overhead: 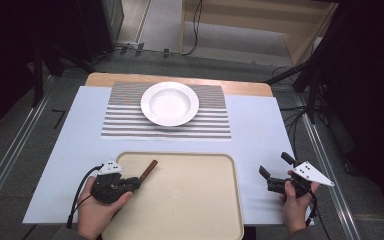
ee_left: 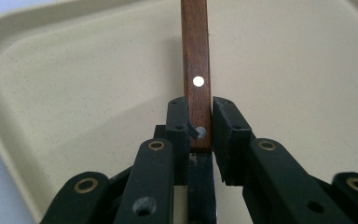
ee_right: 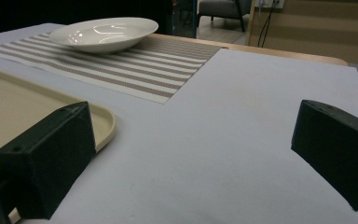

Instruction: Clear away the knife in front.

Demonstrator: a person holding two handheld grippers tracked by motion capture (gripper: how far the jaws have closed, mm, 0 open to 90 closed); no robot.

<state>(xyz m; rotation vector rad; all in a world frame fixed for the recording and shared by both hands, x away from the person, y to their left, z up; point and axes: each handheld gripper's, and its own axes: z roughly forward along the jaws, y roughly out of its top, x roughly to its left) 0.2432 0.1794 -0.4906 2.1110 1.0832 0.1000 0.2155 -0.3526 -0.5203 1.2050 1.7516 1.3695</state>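
Wooden, dark-brown riveted handle (ee_left: 196, 70) sits pinched in my left gripper (ee_left: 199, 122) above the beige plastic tray (overhead: 200, 210). My right gripper (ee_right: 191, 168) idles, fingers wide, over the white bench (ee_right: 242, 116). Such an end-only pinch could let it swivel or slip.

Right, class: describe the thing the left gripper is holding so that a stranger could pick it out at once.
Start at the beige tray nearest the person. Over its near left corner the left gripper has its fingers shut on a wooden handle. It is a narrow brown strip with shiny metal rivets, the one dark thing against the pale tray.
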